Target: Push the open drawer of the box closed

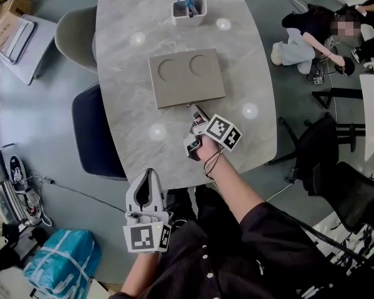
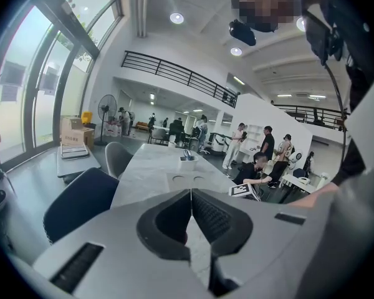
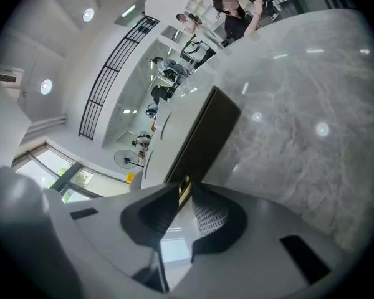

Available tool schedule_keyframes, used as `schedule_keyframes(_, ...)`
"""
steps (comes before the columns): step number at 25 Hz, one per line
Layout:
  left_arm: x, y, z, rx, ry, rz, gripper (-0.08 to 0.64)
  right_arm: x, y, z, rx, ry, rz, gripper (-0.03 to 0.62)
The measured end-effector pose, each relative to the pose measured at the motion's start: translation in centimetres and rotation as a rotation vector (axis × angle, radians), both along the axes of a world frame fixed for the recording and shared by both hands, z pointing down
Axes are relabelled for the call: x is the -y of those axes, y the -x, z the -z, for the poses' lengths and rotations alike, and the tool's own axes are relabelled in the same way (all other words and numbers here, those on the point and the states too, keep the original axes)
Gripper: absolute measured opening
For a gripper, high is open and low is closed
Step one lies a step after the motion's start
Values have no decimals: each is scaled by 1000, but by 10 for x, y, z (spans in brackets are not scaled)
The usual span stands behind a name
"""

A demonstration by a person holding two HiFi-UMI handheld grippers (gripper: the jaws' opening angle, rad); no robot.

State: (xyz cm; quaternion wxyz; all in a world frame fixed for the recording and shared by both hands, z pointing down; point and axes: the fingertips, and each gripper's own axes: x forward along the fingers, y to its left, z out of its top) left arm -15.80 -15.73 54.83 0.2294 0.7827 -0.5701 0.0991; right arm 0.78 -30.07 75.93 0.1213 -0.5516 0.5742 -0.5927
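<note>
As the head view shows, the box (image 1: pixel 187 78) lies mid-table with the right gripper (image 1: pixel 196 112) at its near edge — the push step, apparently almost complete.

Left gripper view: the left gripper (image 2: pixel 191 195) has its jaws together, empty, clear of the table.

Right gripper view: jaws together at the box's dark near face — next, press straight toward the far side.

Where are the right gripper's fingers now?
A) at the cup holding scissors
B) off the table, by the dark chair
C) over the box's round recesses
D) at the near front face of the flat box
D: in the head view the right gripper reaches the near front edge of the box, well short of the cup of scissors.
</note>
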Motion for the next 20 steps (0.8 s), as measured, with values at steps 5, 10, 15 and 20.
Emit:
schedule_keyframes(5,0,-1,-2,1,2,0,17,2,0,0,2,0,-3,61)
schedule_keyframes(10,1,-1,-1,0,-1,1,17,3,0,-1,5,-8,7,64)
schedule_keyframes(15,1,-5,5,-3,-18,-5,17,-8,0,-2,-19,6,48,61)
schedule_keyframes(20,1,-12,18,-11,-50,-16,17,-29,-5,4,-61,19,79,27)
